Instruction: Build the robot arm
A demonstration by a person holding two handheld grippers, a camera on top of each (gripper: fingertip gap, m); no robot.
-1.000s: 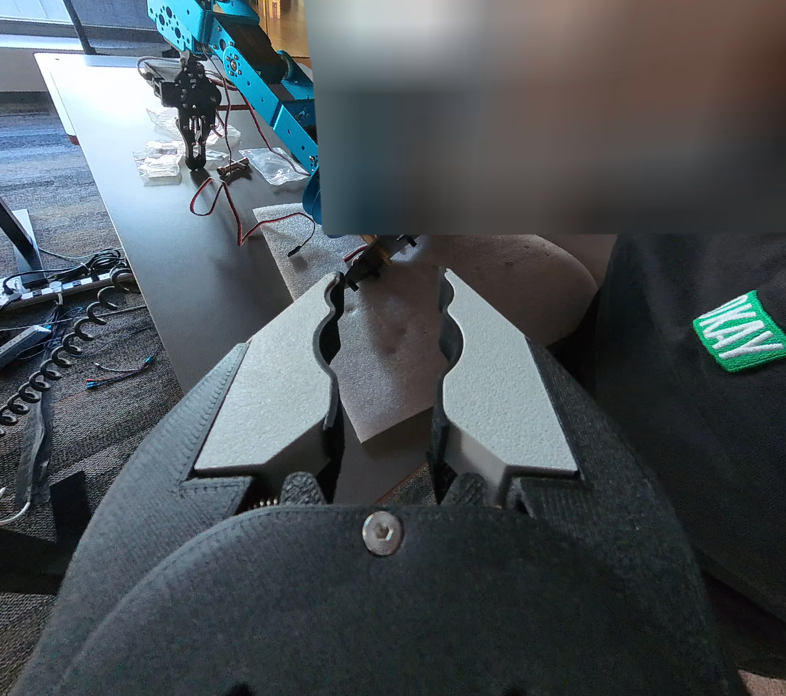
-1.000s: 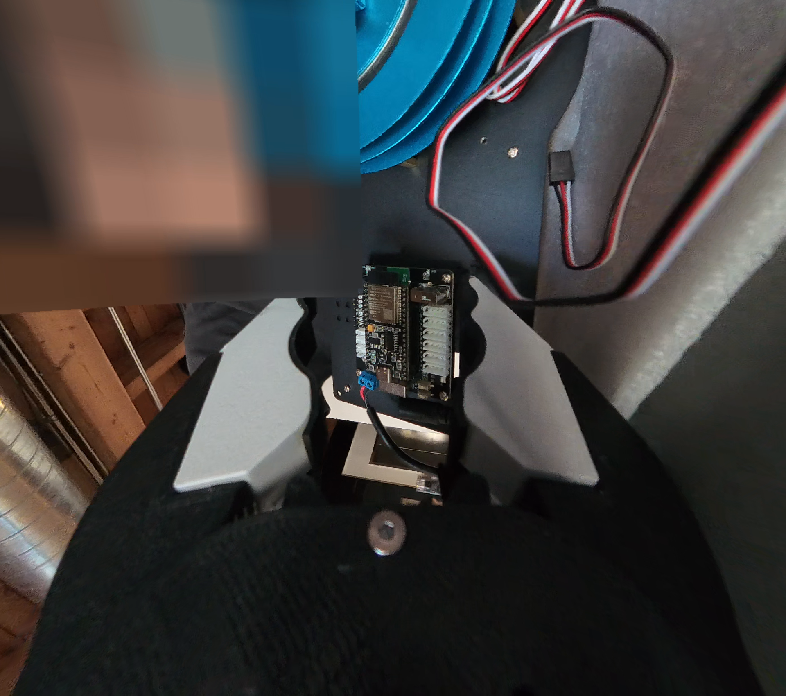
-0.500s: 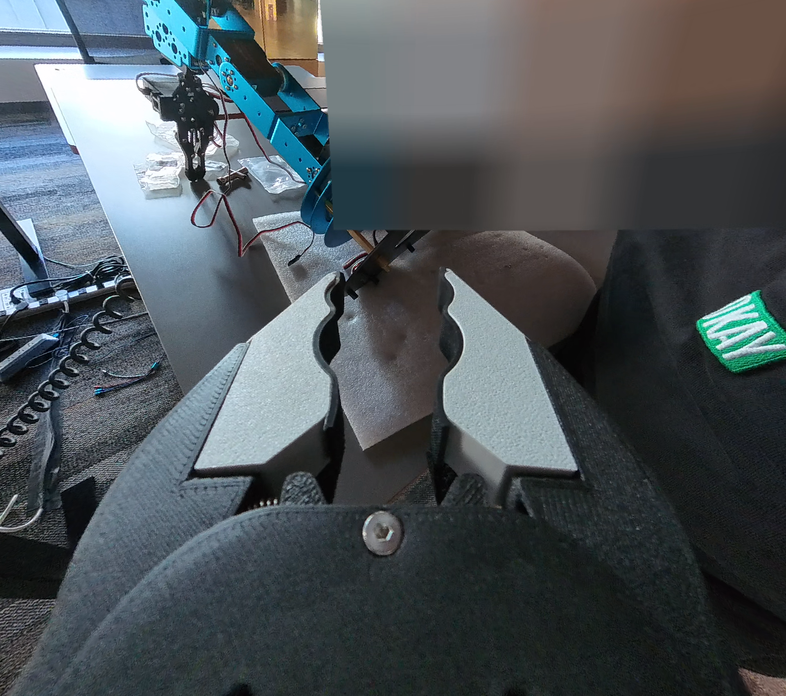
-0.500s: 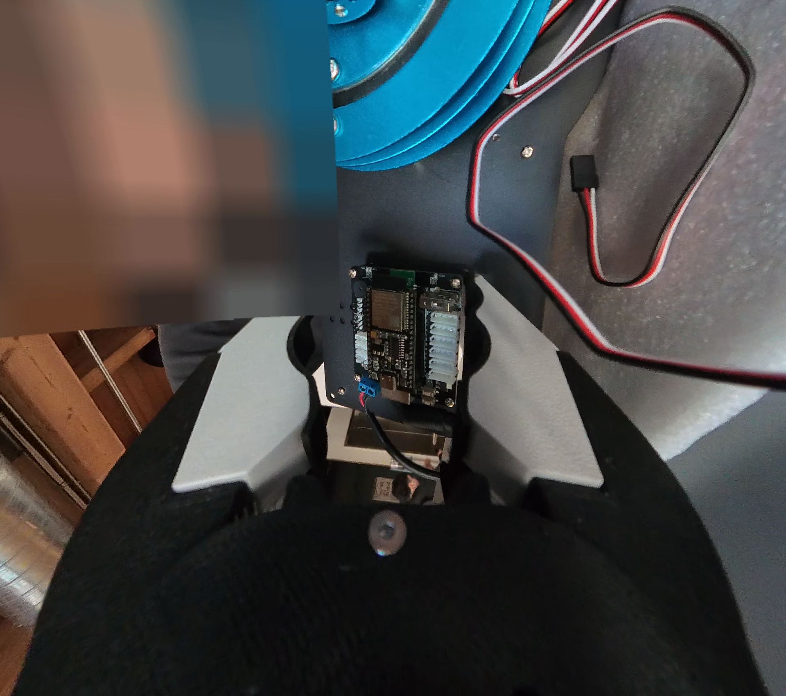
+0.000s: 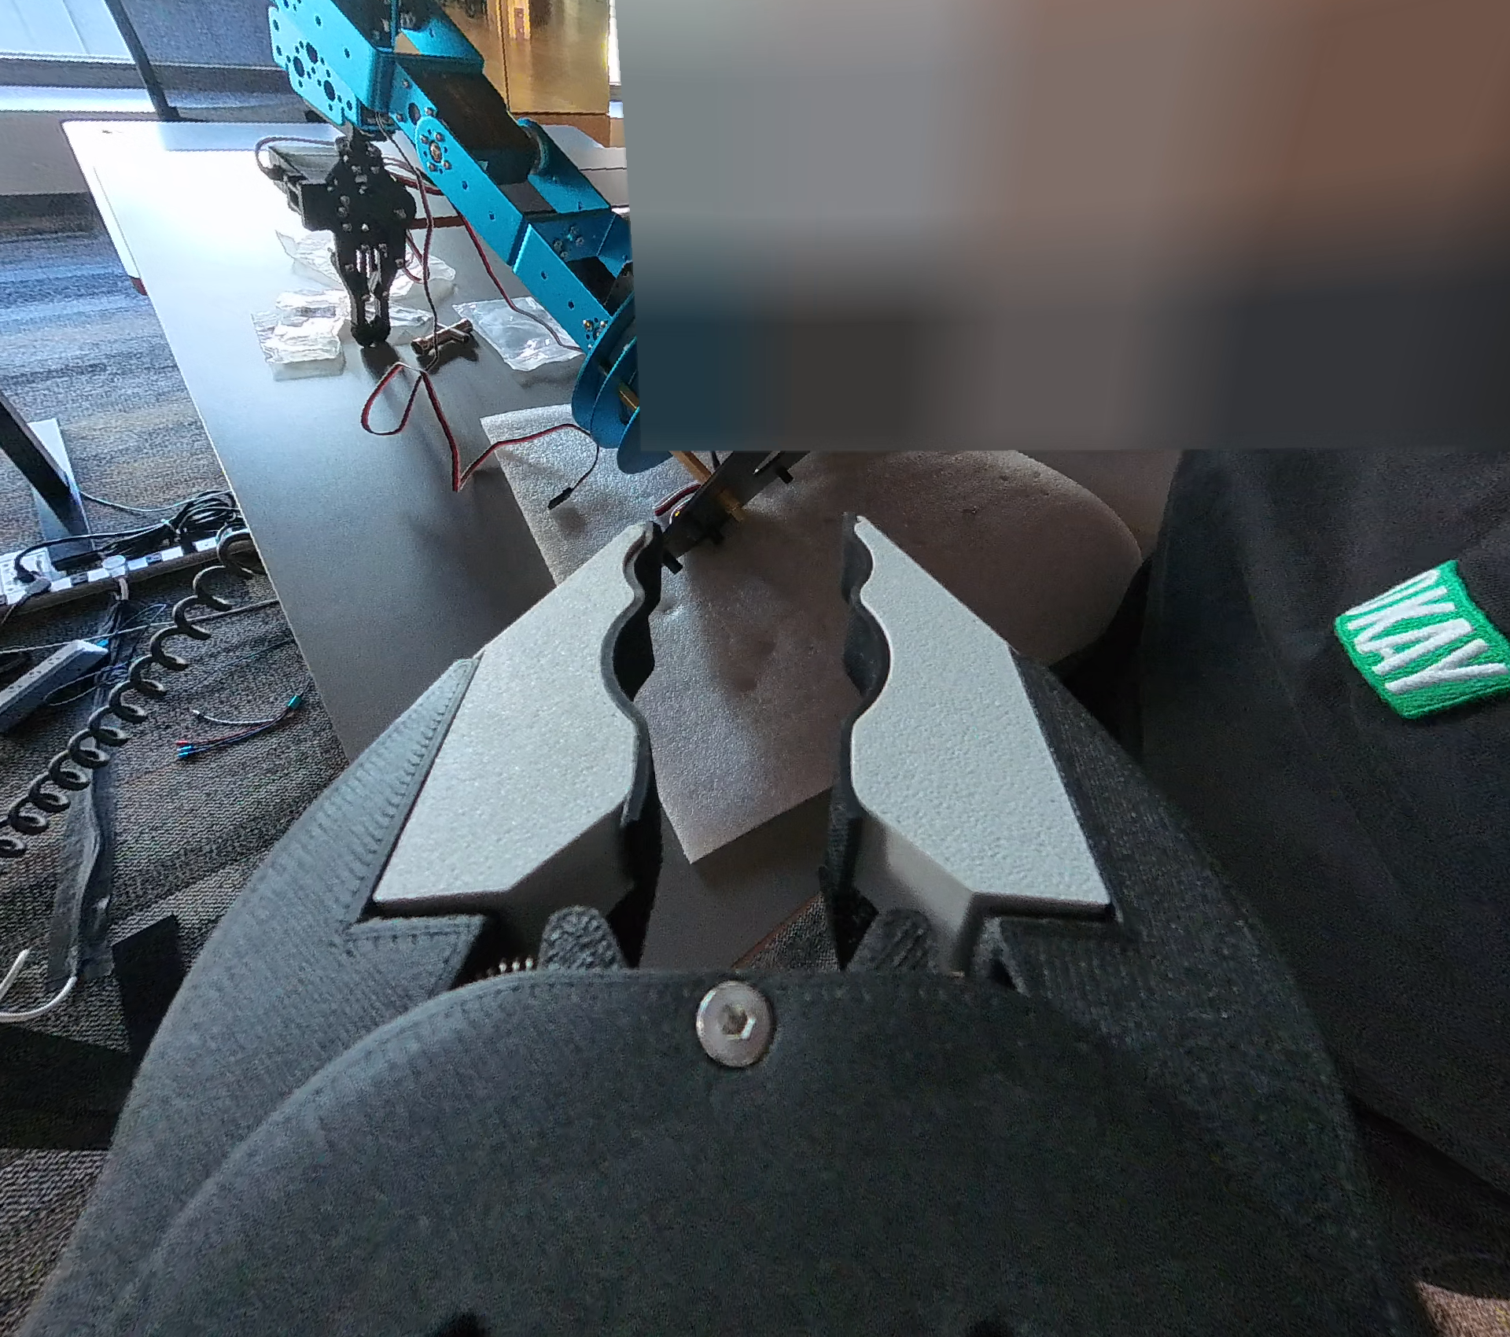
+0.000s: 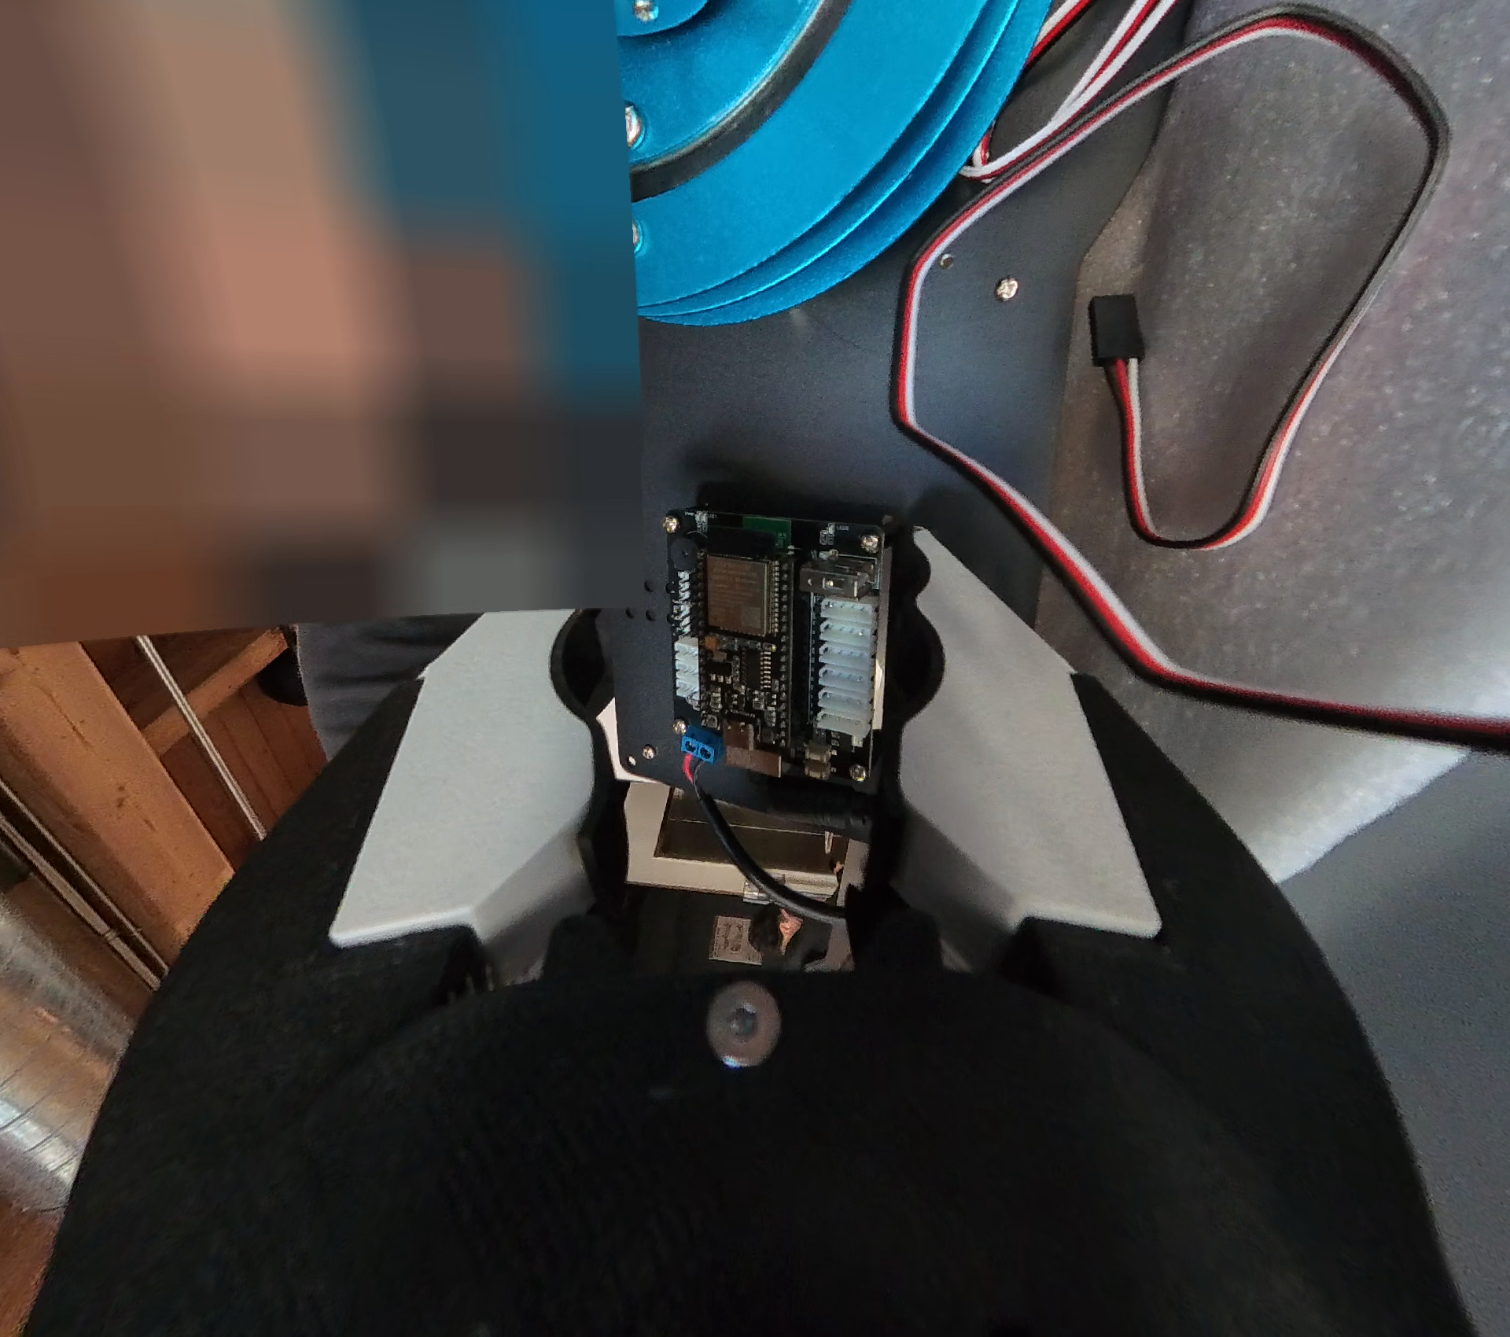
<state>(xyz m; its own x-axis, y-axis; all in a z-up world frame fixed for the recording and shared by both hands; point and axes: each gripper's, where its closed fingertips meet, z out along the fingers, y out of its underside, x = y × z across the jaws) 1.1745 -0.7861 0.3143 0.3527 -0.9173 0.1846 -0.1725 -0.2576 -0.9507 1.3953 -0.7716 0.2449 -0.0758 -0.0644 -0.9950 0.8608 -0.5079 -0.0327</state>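
Our left tongs (image 5: 748,566) hang released above a foam sheet (image 5: 735,726) on the bench (image 5: 327,481). Our right tongs (image 6: 764,579) are clenched on the black base plate (image 6: 760,415) carrying a circuit board (image 6: 776,652), below the blue robot arm (image 6: 817,113).

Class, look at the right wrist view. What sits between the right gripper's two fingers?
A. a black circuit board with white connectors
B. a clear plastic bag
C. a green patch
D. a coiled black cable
A: the black circuit board with its rows of white connectors lies between the fingers of the right gripper, mounted on the dark base plate.
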